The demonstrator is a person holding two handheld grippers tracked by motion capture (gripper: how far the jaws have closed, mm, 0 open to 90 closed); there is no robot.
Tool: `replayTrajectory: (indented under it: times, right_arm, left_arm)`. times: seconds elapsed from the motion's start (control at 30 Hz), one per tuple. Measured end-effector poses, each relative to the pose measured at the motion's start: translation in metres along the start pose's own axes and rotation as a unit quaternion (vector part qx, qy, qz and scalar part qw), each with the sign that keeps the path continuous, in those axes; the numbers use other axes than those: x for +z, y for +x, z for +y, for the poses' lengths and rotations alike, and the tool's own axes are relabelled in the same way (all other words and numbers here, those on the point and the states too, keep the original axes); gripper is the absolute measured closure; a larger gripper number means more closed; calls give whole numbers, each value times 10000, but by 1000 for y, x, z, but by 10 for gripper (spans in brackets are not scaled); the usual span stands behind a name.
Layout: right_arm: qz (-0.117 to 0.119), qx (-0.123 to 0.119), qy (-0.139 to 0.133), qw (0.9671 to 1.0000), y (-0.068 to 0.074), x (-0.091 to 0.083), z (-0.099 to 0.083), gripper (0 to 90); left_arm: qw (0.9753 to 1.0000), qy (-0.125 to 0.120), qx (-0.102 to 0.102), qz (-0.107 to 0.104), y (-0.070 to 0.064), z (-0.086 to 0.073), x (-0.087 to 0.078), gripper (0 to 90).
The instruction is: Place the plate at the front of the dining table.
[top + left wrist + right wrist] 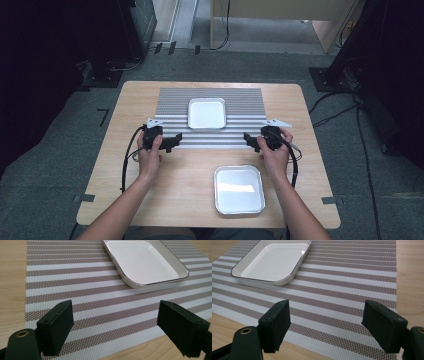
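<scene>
far tray [206,113] on striped mat [245,102], near tray [239,189] apart

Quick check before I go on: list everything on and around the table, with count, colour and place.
tray: one, white, on the mat's far middle
second tray: one, white, on bare wood at the near edge, right of centre
mat: one, grey-and-white striped, far half of the table
table: one, light wood
cables: several, black, on the floor
left gripper: black, open, at the mat's near left edge
right gripper: black, open, at the mat's near right edge
</scene>
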State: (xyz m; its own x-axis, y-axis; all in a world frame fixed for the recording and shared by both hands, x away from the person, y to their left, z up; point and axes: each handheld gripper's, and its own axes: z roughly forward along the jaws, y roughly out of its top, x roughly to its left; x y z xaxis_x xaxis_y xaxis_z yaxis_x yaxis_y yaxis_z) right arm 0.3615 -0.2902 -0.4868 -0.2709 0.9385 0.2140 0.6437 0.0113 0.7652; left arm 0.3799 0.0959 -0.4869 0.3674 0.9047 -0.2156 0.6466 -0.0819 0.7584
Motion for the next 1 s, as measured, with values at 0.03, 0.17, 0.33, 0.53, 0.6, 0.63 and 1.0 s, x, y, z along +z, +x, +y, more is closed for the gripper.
replayTrajectory:
  times: [0.03,0.17,0.33,0.53,0.6,0.63,1.0]
  right_arm:
    - [51,29,-57,10000,0,-5,-2,223]
    - [78,-29,-90,9999,0,-12,-8,222]
    - [71,-78,-46,9999,-2,-20,-16,219]
    - [57,-86,-37,9999,-10,-33,-27,219]
    - [40,-79,-51,9999,-12,-37,-30,218]
    - [40,-79,-51,9999,-12,-37,-30,218]
    - [-51,-107,-35,9999,-23,-55,-50,213]
  left_arm:
    - [10000,5,8,-28,0,-2,-3,138]
    - [9997,0,-90,-221,2,-11,-15,138]
    - [9996,-23,-84,-250,8,-19,-26,138]
    - [9998,-95,-149,-119,19,-31,-40,138]
    - [9998,-92,-118,-111,20,-32,-42,138]
    - [9999,-103,-93,-104,20,-34,-45,138]
    - [9998,-188,73,0,29,-52,-70,138]
